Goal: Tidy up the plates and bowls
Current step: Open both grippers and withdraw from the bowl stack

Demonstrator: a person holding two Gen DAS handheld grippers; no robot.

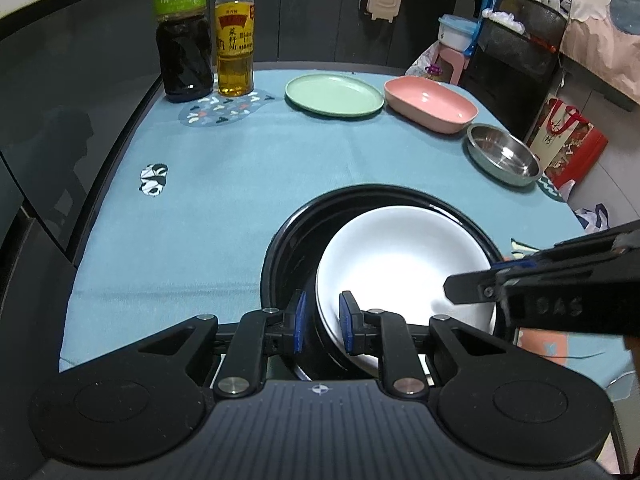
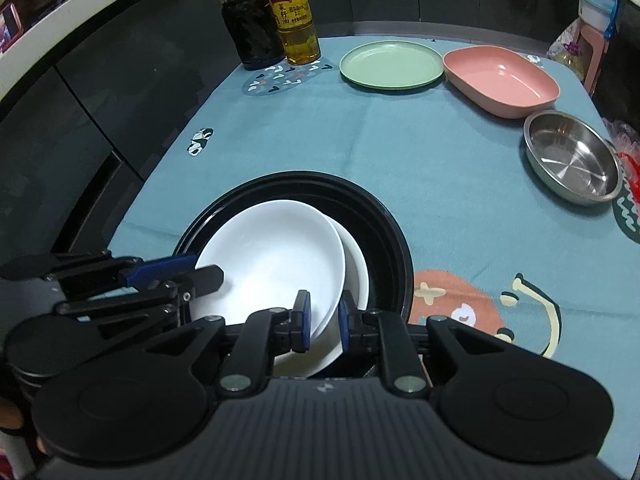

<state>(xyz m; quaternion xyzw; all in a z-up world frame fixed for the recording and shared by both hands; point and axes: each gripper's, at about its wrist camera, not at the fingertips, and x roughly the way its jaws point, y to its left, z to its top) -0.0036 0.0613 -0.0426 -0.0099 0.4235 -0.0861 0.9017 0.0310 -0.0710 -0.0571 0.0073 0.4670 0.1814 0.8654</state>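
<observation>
**Step in hand.** Stacking is judged to be under way. A white plate is held inside the black dish at the 6 o'clock side of the blue cloth. It is tilted and lies off centre, so it is not yet seated.

**Grippers.** The left gripper is closed narrowly over the white plate's rim at its 7 o'clock edge, one pad inside the plate and one outside. The right gripper is clamped likewise on the rim at the 5 o'clock edge. Whether the second white plate beneath is also caught by either grip cannot be told.

**Next move required.** The plate is to be levelled and centred over the one below, then lowered until its rim is supported all round. Only then should both grips be released. A release made with the plate tilted is judged likely to let it slide against the dish wall.

**Remaining items.** A green plate lies at 12 o'clock, a pink dish at 1 o'clock and a steel bowl at 3 o'clock. All three stand apart and ungathered. A vinegar bottle and an oil bottle stand at 11 o'clock.

**Condition of the plate.** It is plain, glossy, shallow and visibly clean. The surface is judged slippery under the pads.
</observation>
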